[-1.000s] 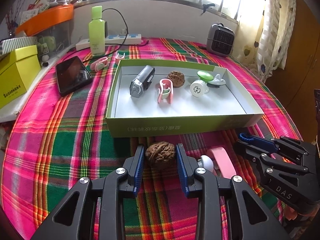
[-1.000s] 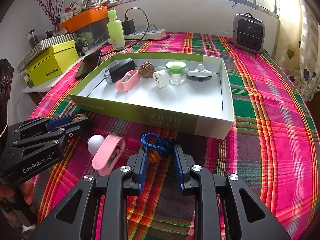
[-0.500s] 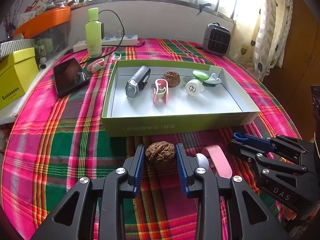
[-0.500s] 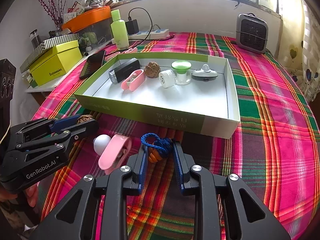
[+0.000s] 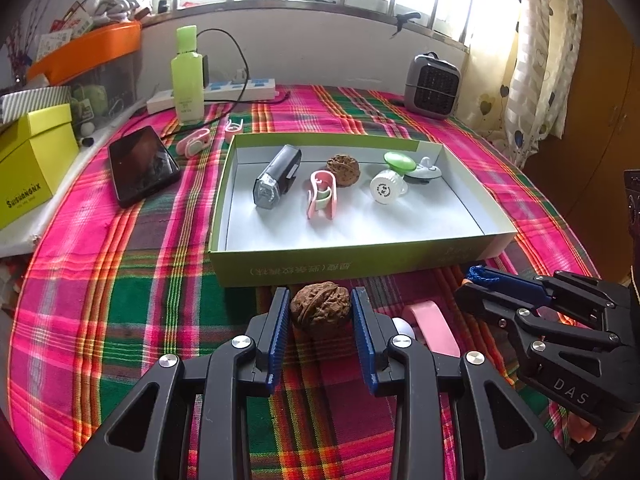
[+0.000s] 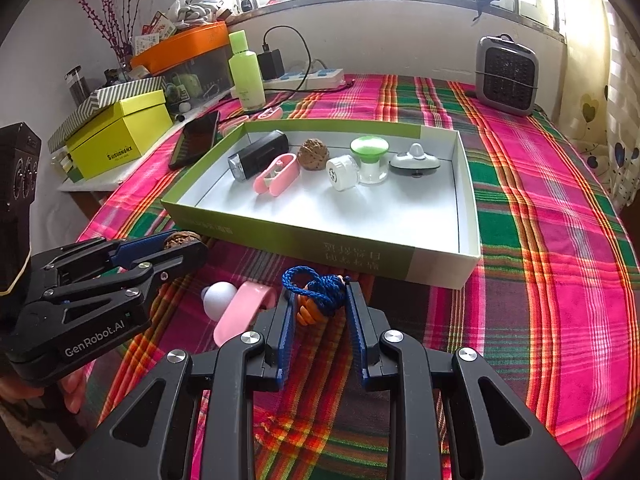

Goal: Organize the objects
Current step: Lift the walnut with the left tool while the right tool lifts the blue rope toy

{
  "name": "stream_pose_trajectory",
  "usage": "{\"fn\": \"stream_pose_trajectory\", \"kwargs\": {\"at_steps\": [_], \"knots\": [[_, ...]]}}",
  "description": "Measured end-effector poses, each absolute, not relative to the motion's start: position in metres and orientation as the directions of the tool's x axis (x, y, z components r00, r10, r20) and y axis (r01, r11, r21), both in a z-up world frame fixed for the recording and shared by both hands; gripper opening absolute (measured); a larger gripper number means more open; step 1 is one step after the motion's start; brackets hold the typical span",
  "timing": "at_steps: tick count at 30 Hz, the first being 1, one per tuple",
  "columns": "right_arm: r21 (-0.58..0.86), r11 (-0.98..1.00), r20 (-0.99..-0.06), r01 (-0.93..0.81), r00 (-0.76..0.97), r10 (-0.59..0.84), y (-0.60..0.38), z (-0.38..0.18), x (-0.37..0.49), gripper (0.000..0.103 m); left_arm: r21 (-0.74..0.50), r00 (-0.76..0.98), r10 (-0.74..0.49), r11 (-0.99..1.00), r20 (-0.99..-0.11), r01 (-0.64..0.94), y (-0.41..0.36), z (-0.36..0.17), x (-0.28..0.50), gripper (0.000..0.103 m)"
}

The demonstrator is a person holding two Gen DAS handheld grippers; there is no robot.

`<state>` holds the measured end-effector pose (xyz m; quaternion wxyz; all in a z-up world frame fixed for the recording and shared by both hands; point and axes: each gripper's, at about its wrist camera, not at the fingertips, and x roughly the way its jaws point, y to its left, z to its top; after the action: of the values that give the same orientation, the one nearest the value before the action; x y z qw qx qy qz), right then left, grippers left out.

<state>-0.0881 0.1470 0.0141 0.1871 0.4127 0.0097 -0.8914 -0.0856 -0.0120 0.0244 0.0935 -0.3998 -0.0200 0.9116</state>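
**Both grippers clamped on small things in front of the box**

The left gripper (image 5: 320, 312) grips a brown walnut (image 5: 320, 307) between its blue pads, just in front of the near wall of the green box (image 5: 352, 264). The right gripper (image 6: 320, 308) is closed on an orange toy with a blue cord (image 6: 316, 286) looped at its top; the cord bunches up between the fingers. From the left wrist view the right gripper shows at the right edge, with the blue cord at its tip.

Between the two grippers, on the plaid tablecloth (image 5: 120, 280), lie a pink clip (image 6: 240, 308) and a small white ball (image 6: 218, 294), touching each other.

Inside the box, along its far wall, stand in a row: a black flashlight (image 5: 278, 178), another pink clip (image 5: 322, 196), a second walnut (image 5: 343, 165), a white cap (image 5: 385, 188), a green-topped piece (image 5: 399, 161) and a grey, flat top-shaped piece (image 6: 415, 160). The near half of the box floor is bare.

Toward the far left corner of the tabletop lie a black phone (image 5: 142, 164) and a light green bottle (image 5: 187, 76) standing upright by a power strip (image 5: 240, 88). A small grey heater (image 5: 432, 84) stands at the far right edge. A yellow box (image 5: 32, 164) sits off the left edge.
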Motion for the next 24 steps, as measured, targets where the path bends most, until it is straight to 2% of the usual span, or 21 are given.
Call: {"fn": "stream_pose_trajectory", "kwargs": {"at_steps": [24], "knots": [[0.14, -0.928, -0.704, 0.345, -0.624, -0.338, 0.149, 0.03, -0.087, 0.026, -0.106, -0.681, 0.198, -0.979, -0.705, -0.175, -0.007, 0.039, -0.085, 0.029]]}}
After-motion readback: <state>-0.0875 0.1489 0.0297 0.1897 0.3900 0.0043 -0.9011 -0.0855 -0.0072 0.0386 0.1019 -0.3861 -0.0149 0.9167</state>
